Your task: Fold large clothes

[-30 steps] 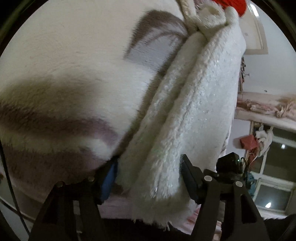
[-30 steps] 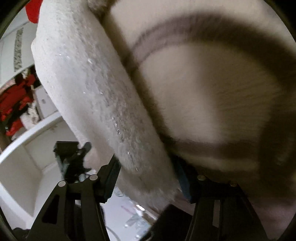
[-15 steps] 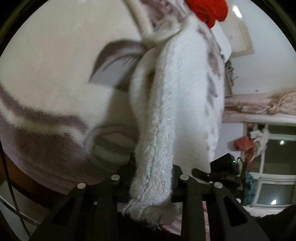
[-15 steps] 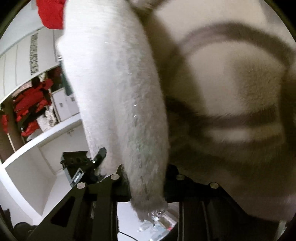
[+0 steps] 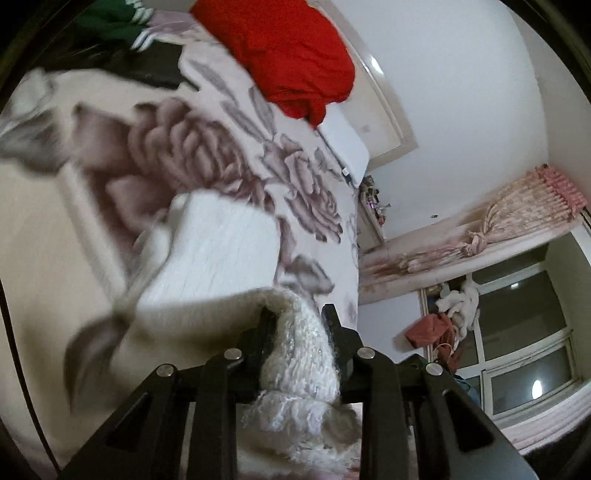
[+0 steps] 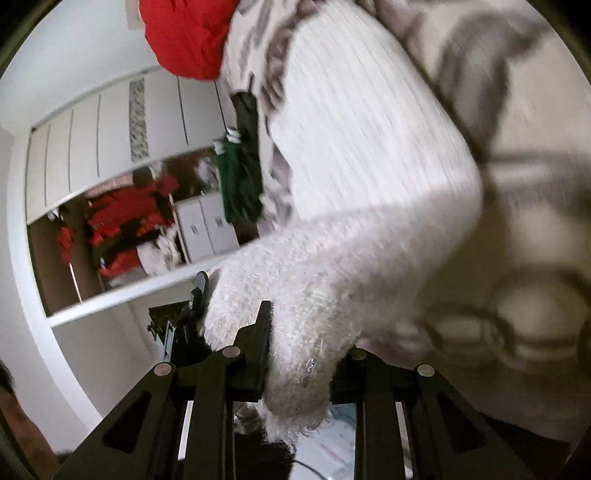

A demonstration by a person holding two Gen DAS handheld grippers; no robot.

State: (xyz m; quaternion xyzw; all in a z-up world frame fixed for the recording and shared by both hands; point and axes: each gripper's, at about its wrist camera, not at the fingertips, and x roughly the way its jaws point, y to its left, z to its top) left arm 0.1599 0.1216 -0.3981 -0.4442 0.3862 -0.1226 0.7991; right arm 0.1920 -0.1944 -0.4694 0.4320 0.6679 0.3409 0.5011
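Note:
A white fuzzy knit garment (image 5: 221, 251) hangs between both grippers over a bed. In the left wrist view my left gripper (image 5: 297, 325) is shut on a bunched edge of it, and a frayed tuft spills out below the jaws. My right gripper (image 6: 303, 343) is shut on another edge of the same garment (image 6: 362, 155). Its right finger is buried in the fluff. From both grips the knit stretches away and down toward the bedspread (image 5: 207, 155). The cloth is blurred by motion.
The bedspread is cream with a large grey-mauve rose print. At its far end lie a red garment (image 5: 295, 55) and a green garment with white stripes (image 5: 118, 18). A wardrobe with red clothes (image 6: 122, 221) stands left in the right wrist view. A window and curtain (image 5: 517, 214) are at the right.
Both pairs of jaws have closed from wide apart onto the garment's edge. Both grippers have risen with it, so the bed and room now show beyond the cloth.

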